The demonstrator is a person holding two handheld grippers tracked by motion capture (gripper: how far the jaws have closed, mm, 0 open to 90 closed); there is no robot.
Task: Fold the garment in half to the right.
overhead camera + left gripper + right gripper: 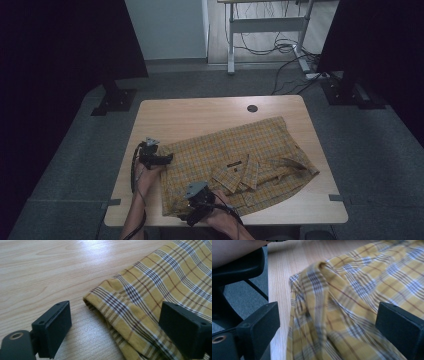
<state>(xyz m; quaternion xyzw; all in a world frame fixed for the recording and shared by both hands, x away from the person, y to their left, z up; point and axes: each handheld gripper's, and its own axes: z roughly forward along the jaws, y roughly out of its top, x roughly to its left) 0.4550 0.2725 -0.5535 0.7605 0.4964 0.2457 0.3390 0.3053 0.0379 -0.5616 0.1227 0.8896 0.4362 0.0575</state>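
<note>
The shirt (235, 162) is showing as thin woven cloth in a yellow check, soft and matt, rumpling into folds near the collar. The table (200, 117) is looking like pale wood-grain board, smooth, giving off a slight sheen. The pads (58, 323) of the left gripper (120, 333) are appearing as matt black plastic.

A light wooden tabletop (190, 117) with rounded corners stands on grey carpet (85, 150). Near its far edge sits a small round dark cable hole (252, 108). Grey tape tabs mark its near edge at the left (111, 203) and at the right (336, 198). Beyond it, a desk frame (265, 25) with pale metal legs stands by a white wall panel (167, 27), with black cables (285, 47) tangled on the floor below. Black curtains (65, 45) hang at both sides, each beside a dark stand base (115, 100).
</note>
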